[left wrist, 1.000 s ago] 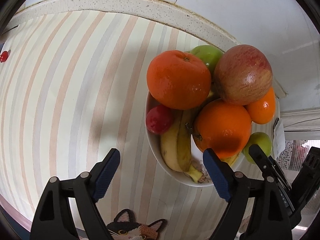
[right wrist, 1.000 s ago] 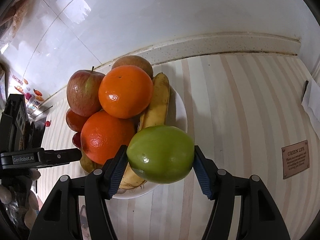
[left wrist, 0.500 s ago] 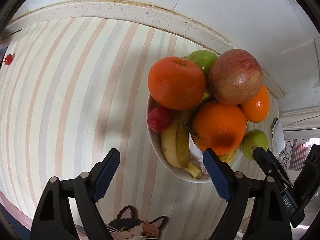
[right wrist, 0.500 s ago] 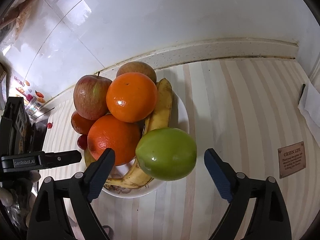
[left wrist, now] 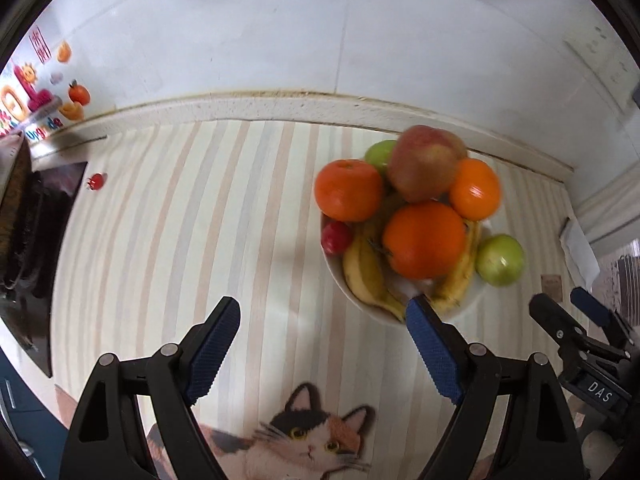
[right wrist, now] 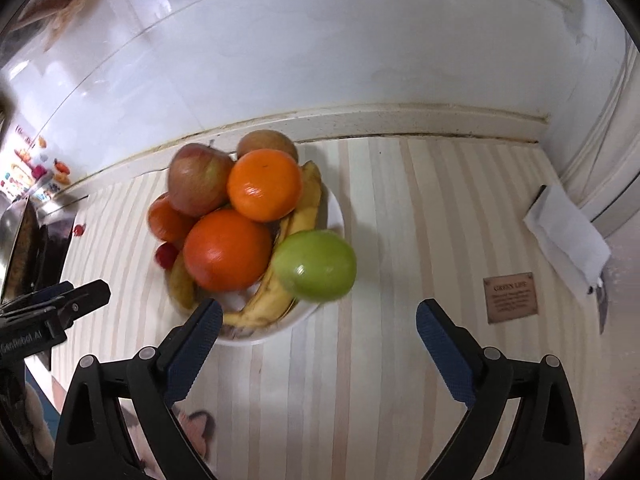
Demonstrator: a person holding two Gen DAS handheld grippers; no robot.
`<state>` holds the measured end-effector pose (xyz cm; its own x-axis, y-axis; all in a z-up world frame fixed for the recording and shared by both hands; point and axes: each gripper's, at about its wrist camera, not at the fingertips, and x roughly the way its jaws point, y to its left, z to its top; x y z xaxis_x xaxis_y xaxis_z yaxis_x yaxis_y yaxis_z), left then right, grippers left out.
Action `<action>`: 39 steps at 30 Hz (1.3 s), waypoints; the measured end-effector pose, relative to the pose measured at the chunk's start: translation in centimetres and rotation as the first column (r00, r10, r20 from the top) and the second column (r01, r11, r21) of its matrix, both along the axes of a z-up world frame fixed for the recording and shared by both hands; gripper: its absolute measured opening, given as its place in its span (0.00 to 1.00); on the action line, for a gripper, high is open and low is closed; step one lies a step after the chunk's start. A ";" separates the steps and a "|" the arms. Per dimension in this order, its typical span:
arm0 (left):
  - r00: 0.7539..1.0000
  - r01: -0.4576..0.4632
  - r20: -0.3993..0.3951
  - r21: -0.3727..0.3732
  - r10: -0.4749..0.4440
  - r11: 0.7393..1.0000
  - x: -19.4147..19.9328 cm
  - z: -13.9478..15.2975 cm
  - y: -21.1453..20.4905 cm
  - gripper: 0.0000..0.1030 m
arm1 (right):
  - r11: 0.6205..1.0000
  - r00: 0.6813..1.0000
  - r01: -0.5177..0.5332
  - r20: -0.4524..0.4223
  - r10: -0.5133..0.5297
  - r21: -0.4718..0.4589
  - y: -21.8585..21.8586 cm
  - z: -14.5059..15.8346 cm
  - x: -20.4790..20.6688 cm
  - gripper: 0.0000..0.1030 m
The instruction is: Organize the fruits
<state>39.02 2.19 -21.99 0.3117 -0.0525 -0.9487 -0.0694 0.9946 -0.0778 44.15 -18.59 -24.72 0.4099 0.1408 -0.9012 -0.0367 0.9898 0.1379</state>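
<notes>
A white bowl (left wrist: 362, 300) (right wrist: 336, 216) on the striped counter is piled with oranges (left wrist: 424, 240) (right wrist: 227, 250), a red-green apple (left wrist: 426, 163) (right wrist: 198, 179), bananas (left wrist: 366, 276) (right wrist: 260, 308), and a small red fruit (left wrist: 337, 237). A green apple (right wrist: 315, 266) (left wrist: 500, 260) rests at the bowl's right rim. My right gripper (right wrist: 318, 332) is open and empty, just in front of the green apple. My left gripper (left wrist: 322, 336) is open and empty, in front of the bowl's left side.
A small red fruit (left wrist: 96, 181) lies on the counter far left near a dark appliance (left wrist: 28, 240). A white folded paper (right wrist: 568, 232) and a brown label (right wrist: 510, 298) lie to the right. A cat-print mat (left wrist: 304, 436) is at the near edge. The wall runs behind.
My right gripper opened and let go of the green apple, which now rests at the bowl's rim. Both grippers pulled back and up from the bowl.
</notes>
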 end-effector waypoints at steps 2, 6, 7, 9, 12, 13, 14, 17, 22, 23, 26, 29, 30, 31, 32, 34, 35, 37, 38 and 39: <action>1.000 0.005 0.013 0.009 -0.005 1.000 -0.9 0.9 -0.4 0.82 | 1.000 1.000 -0.005 0.005 0.005 -0.001 0.2 1.0 -0.9 0.97; 0.999 -0.006 0.042 0.005 0.006 1.000 -3.0 2.6 -1.0 0.82 | 1.000 0.999 -0.028 0.035 0.028 -0.004 0.7 3.3 -2.8 0.97; 0.999 -0.010 0.050 0.006 0.010 1.000 -3.6 3.1 -1.2 0.82 | 0.999 0.998 -0.032 0.046 0.032 -0.001 0.6 3.9 -3.3 0.97; 0.998 -0.020 0.061 0.012 0.019 1.000 -4.6 3.9 -1.4 0.82 | 0.999 0.998 -0.032 0.054 0.032 0.000 0.5 5.0 -4.1 0.97; 0.996 -0.032 0.082 0.011 0.031 0.999 -6.5 5.3 -1.6 0.82 | 0.999 0.997 -0.039 0.068 0.037 0.030 0.1 6.9 -5.7 0.98; 0.995 -0.032 0.090 0.008 0.031 0.999 -7.1 5.7 -1.7 0.82 | 0.999 0.996 -0.043 0.080 0.041 0.027 0.1 7.6 -6.3 0.98; 0.994 -0.033 0.100 0.008 0.032 0.999 -7.7 6.3 -1.7 0.82 | 0.999 0.995 -0.048 0.093 0.046 0.021 0.1 8.3 -7.0 0.98; 0.991 -0.024 0.135 0.003 0.024 1.000 -9.6 8.0 -1.6 0.82 | 0.999 0.991 -0.047 0.126 0.045 0.017 0.1 10.7 -9.6 0.98; 0.978 -0.005 0.206 0.006 0.003 1.000 -13.6 11.6 -0.8 0.82 | 1.000 0.981 -0.026 0.195 0.022 0.017 0.6 14.8 -14.7 0.98; 0.975 0.000 0.222 0.011 -0.002 1.000 -14.6 12.3 -0.6 0.82 | 1.000 0.977 -0.018 0.215 0.014 0.016 0.9 15.8 -16.2 0.98; 0.965 0.012 0.260 0.036 -0.021 0.999 -17.6 14.2 0.2 0.82 | 1.000 0.968 0.002 0.252 -0.004 0.010 1.7 18.2 -20.5 0.98; 0.957 0.033 0.287 0.028 -0.040 0.999 -21.1 15.9 1.1 0.82 | 1.000 0.959 0.023 0.282 -0.026 0.014 2.5 20.1 -24.7 0.99; 0.954 0.040 0.295 0.026 -0.046 0.999 -22.2 16.4 1.4 0.82 | 1.000 0.956 0.029 0.292 -0.031 0.011 2.8 20.7 -26.2 0.99; 0.951 0.047 0.304 0.027 -0.053 0.999 -23.4 16.9 1.6 0.82 | 0.999 0.953 0.036 0.300 -0.036 0.005 3.1 21.3 -27.6 0.99; 0.948 0.052 0.312 0.028 -0.058 0.998 -24.3 17.4 1.8 0.82 | 0.999 0.951 0.042 0.307 -0.041 0.003 3.5 22.0 -29.3 0.99; 0.941 0.059 0.331 0.034 -0.067 0.998 -26.6 18.6 2.2 0.82 | 0.999 0.947 0.045 0.318 -0.045 0.008 3.9 22.9 -31.7 1.00; 0.938 0.058 0.340 0.040 -0.069 0.997 -27.5 19.1 2.3 0.82 | 0.999 0.946 0.046 0.321 -0.046 0.007 4.2 23.4 -33.0 1.00; 0.930 0.058 0.361 0.055 -0.074 0.997 -29.3 20.1 2.4 0.82 | 0.999 0.943 0.043 0.330 -0.041 0.002 4.6 24.3 -35.0 1.00; 0.927 0.056 0.368 0.055 -0.073 0.997 -29.9 20.6 2.5 0.82 | 0.999 0.941 0.042 0.337 -0.038 -0.005 4.8 24.8 -36.2 1.00; 0.925 0.053 0.374 0.054 -0.069 0.997 -30.7 21.0 2.6 0.82 | 0.999 0.938 0.041 0.344 -0.036 -0.006 5.1 25.2 -37.2 1.00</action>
<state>8.32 4.77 -1.01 0.6431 -0.0453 -0.7644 0.0176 0.9989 -0.0444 6.98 -13.53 0.50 0.7002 0.1078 -0.7057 -0.0415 0.9930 0.1105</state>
